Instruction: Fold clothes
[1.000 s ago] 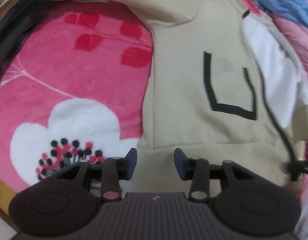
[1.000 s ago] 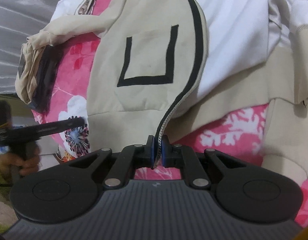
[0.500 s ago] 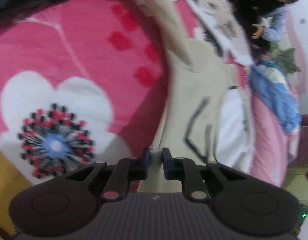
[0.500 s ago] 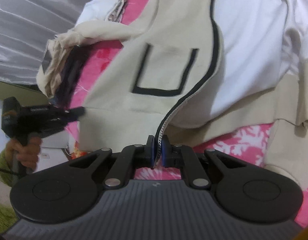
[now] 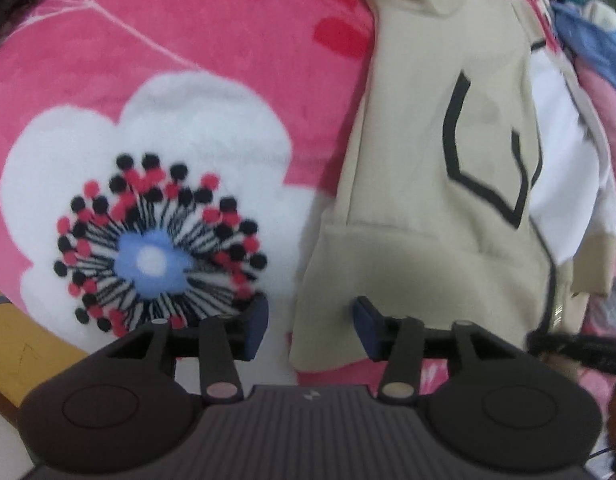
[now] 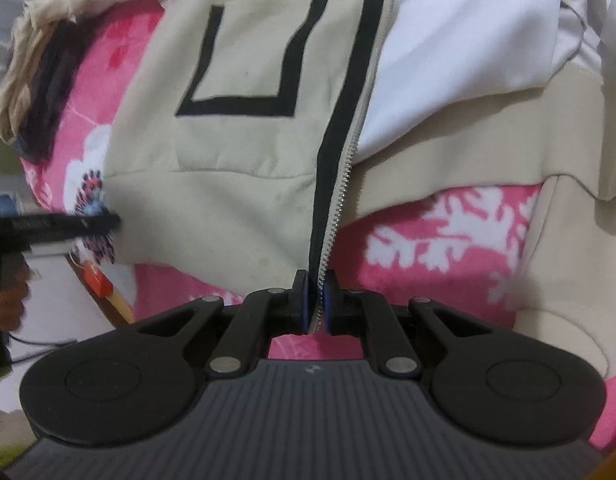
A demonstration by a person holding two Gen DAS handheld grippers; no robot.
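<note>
A beige jacket (image 6: 248, 184) with a black-outlined pocket (image 6: 248, 64) and white lining (image 6: 460, 48) lies spread on a pink flowered blanket (image 5: 156, 92); no brand, label or writing can be read on it. The right gripper (image 6: 314, 308) has its fingers closed on the bottom of the zipper (image 6: 338, 204) edge. The left gripper (image 5: 310, 322) is opening, its fingers apart either side of the jacket's bottom corner without pressing it.
</note>
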